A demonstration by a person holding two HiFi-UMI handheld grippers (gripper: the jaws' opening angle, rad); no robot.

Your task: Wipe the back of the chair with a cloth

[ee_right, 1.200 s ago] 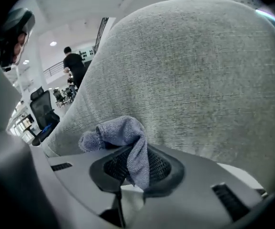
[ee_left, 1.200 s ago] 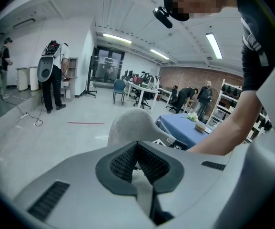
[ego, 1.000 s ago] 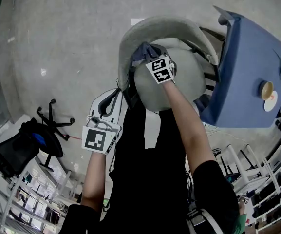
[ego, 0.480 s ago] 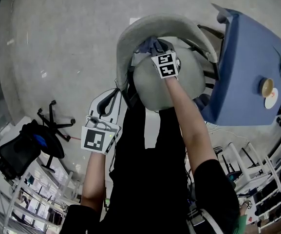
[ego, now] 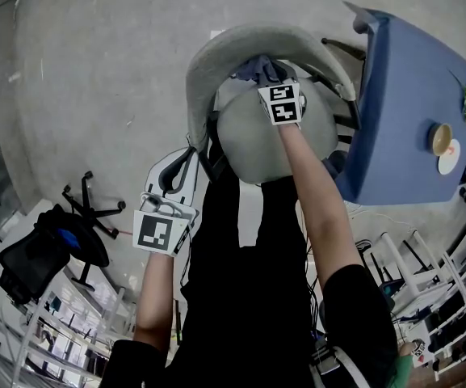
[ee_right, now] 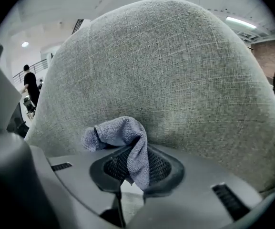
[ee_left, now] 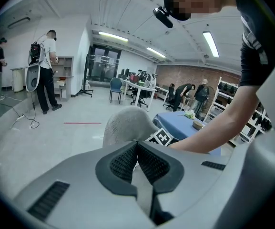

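The cloth (ee_right: 120,132) is a small blue-grey terry rag, bunched up. It rises from the right gripper (ee_right: 133,170), whose jaws are clamped on it, then folds over leftwards against the grey woven chair back (ee_right: 175,75). The left gripper (ee_left: 137,160) is closed on nothing, well apart from the cloth.

Black short-sleeved shirt (ego: 245,289); left gripper (ee_left: 137,146), right gripper (ee_right: 130,163) pale grey, black ribbed jaws, marker cubes (ego: 157,233).
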